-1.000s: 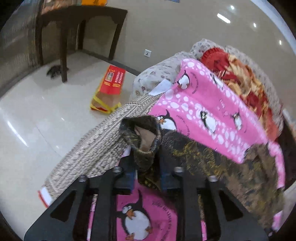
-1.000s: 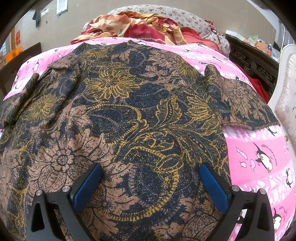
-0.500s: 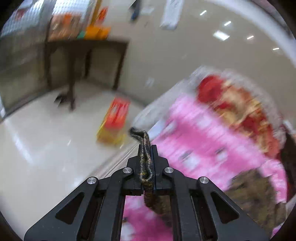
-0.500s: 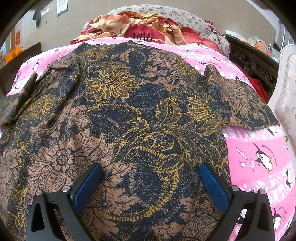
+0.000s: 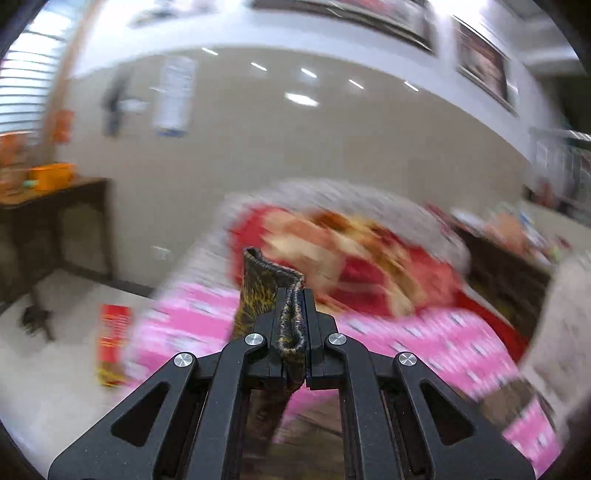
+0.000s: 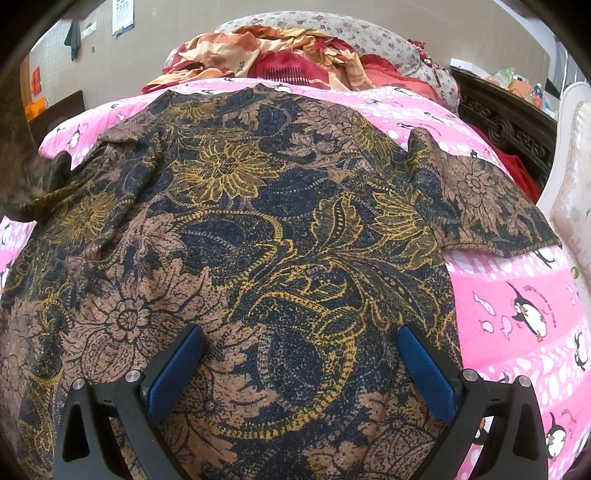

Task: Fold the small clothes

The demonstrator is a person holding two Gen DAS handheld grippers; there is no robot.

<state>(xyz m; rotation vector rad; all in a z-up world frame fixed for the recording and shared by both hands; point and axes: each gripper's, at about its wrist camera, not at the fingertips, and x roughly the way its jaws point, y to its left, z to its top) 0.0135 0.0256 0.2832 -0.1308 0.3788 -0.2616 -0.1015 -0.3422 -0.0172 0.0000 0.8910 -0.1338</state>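
Note:
A dark floral shirt (image 6: 280, 236) with brown, navy and gold print lies spread on a pink penguin blanket (image 6: 517, 295). My right gripper (image 6: 301, 339) is open, its blue pads (image 6: 177, 365) resting on the shirt's lower part. My left gripper (image 5: 294, 310) is shut on the shirt's left sleeve (image 5: 271, 291), lifted above the bed; the sleeve's cuff sticks up past the fingertips. In the right wrist view the raised sleeve (image 6: 40, 184) shows blurred at the far left.
A heap of red and orange bedding (image 6: 280, 55) and a floral pillow (image 6: 332, 29) lie at the bed's head. A dark carved headboard (image 6: 509, 125) and a white chair (image 6: 569, 184) stand at right. A dark table (image 5: 48, 221) and red box (image 5: 112, 332) are on the floor to the left.
My left gripper has closed on the sleeve and lifted it up and over toward the shirt's body, its view swinging upward. The right gripper has stayed still on the shirt.

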